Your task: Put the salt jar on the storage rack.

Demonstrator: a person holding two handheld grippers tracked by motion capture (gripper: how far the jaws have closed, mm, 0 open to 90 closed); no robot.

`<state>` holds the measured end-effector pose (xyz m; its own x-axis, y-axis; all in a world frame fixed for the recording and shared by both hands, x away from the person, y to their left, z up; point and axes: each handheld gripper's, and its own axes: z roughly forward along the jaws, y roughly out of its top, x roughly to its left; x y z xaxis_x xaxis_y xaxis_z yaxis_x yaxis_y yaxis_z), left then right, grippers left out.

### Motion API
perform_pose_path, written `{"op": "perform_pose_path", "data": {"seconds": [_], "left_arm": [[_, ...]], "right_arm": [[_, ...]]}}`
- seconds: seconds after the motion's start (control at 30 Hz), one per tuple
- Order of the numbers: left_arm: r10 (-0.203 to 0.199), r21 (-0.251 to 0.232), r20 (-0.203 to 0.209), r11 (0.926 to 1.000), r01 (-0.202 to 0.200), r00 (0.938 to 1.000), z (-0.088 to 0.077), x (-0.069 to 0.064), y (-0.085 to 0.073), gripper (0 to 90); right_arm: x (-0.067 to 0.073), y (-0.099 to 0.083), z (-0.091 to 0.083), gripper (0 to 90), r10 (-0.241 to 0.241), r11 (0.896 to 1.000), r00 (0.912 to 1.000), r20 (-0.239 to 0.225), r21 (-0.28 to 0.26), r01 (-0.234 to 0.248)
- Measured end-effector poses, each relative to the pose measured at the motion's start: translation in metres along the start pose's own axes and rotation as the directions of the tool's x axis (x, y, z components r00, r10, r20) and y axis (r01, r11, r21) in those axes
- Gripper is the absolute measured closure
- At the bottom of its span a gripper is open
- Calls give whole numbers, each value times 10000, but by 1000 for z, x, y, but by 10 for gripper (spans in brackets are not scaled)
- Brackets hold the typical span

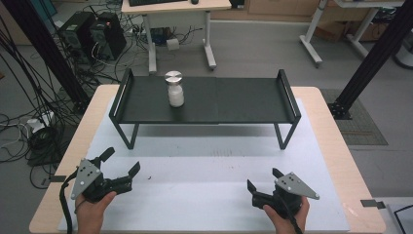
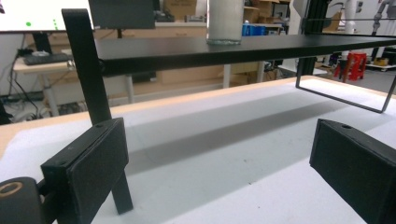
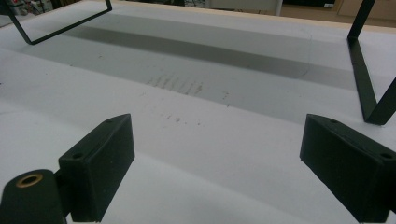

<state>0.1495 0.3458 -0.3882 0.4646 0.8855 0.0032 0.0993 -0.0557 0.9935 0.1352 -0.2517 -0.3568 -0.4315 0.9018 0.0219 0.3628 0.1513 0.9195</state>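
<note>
Fingers spread on both the left gripper (image 1: 123, 162) and right gripper (image 1: 263, 179), empty on the table (image 1: 204, 195); start stage; next, likely reach the jar (image 1: 174, 89) on the shelf (image 1: 234, 100).

High cam sits above the near edge of the desk (image 1: 331, 146), looking forward and down over the whole top; left gripper view rides low by the near-left corner, peeking up under the black shelf (image 2: 243, 46); right gripper view hugs the mat near the near-right corner; all three share that shelf's legs.
</note>
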Motion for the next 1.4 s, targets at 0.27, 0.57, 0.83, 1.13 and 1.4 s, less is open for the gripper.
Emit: {"op": "perform_pose_path", "data": {"seconds": [0.27, 0.57, 0.83, 1.13, 1.4], "left_arm": [[-46, 139, 158, 9999, 44, 9999, 3, 2, 0, 43], [-117, 160, 166, 9998, 115, 9998, 2, 1, -1, 42], [-95, 206, 132, 9997, 92, 9999, 2, -1, 2, 41], [-114, 257, 117, 9996, 111, 9999, 0, -4, 4, 40], [-122, 323, 106, 9994, 119, 9999, -1, -6, 4, 40]], "right_arm": [[0, 0, 5, 98, 4, 10000, 10000, -53, 72, -3], [-3, -5, 11, 97, 122, 9999, 9999, -79, 38, -122], [-5, -5, 15, 97, 113, 9999, 9997, -198, 45, -112], [-6, -7, 10, 97, 119, 9999, 9997, -199, -82, -121], [-9, -13, 5, 96, 234, 9997, 9997, -103, -121, -235]]}}
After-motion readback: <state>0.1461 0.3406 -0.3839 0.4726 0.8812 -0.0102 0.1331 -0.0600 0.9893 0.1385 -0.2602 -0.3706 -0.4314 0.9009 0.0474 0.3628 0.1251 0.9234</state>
